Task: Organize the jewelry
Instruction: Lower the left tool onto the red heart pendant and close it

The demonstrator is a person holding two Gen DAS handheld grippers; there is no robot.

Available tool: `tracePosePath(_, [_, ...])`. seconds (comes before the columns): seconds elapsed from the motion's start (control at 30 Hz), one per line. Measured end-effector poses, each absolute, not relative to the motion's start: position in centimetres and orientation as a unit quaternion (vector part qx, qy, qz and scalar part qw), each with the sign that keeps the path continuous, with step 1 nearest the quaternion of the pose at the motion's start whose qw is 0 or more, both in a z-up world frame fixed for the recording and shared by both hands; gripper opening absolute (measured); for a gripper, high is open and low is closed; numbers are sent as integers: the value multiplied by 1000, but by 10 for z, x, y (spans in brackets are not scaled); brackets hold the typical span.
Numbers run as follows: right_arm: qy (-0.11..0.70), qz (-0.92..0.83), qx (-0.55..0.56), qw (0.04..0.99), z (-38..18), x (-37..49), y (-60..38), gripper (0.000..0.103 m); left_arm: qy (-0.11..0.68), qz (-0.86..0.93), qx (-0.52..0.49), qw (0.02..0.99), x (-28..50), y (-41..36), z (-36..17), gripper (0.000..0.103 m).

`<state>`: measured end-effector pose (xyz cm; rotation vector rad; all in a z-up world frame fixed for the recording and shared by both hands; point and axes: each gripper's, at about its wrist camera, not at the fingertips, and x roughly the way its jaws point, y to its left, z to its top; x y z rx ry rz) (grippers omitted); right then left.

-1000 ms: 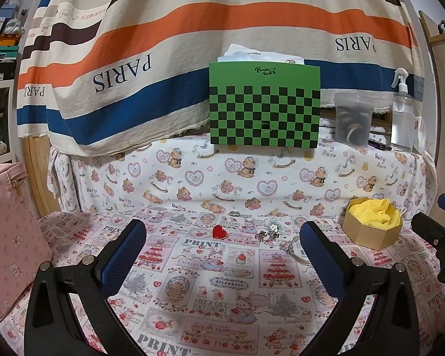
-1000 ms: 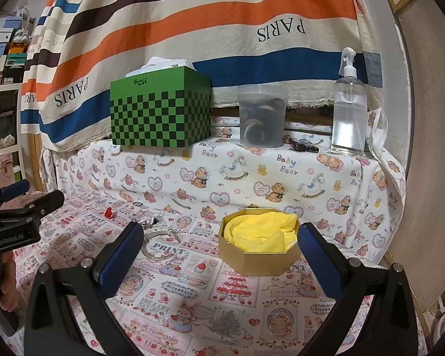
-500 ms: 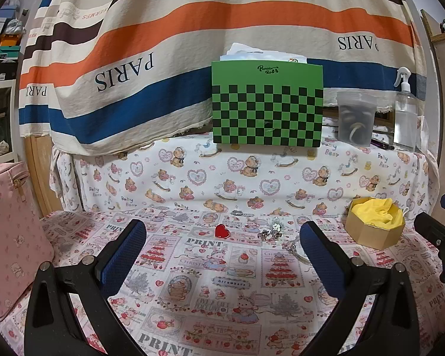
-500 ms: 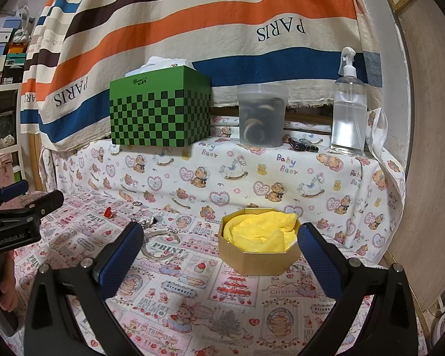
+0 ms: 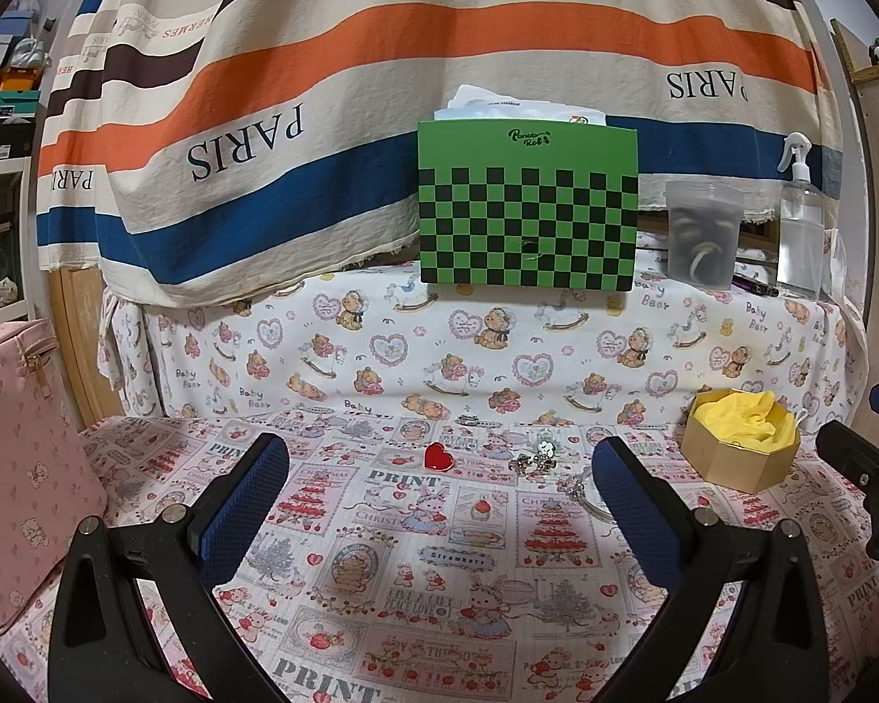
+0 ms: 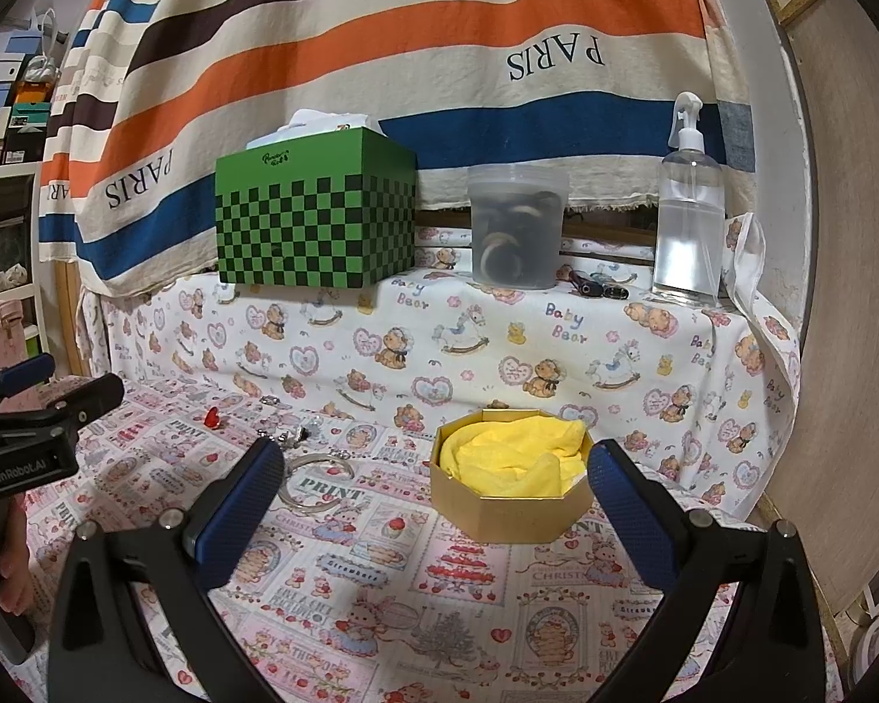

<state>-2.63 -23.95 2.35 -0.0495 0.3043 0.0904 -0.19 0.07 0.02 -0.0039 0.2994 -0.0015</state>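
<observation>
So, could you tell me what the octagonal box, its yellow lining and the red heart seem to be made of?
Octagonal box: probably cardboard, with a matte gold finish and crisp folded corners. Yellow lining: soft cloth, judging by its loose rumpled folds. Red heart: glossy, perhaps enamel or plastic; too small to tell.

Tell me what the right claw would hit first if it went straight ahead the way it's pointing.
Probably the gold octagonal box lined with yellow cloth: it sits between the open right claw's fingers, just ahead on the printed tablecloth. Depth is uncertain.
</observation>
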Motion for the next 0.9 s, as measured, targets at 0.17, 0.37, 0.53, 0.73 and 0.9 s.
tracePosePath(0.17, [152, 45, -24, 987, 24, -26, -239, 103, 149, -1, -2, 989, -2, 0, 0, 103])
tracePosePath(0.37, [153, 43, -21, 987, 23, -25, -242, 103, 149, -1, -1, 989, -2, 0, 0, 103])
tracePosePath(0.53, [156, 34, -19, 987, 23, -23, -244, 103, 138, 4, 10, 990, -4, 4, 2, 103])
tracePosePath(0.73, [156, 32, -15, 987, 23, -24, -244, 103, 112, 35, 6, 993, -3, 27, 23, 103])
tracePosePath(0.9, [154, 30, -21, 987, 24, -25, -242, 103, 184, 15, 5, 983, 28, 35, 50, 103])
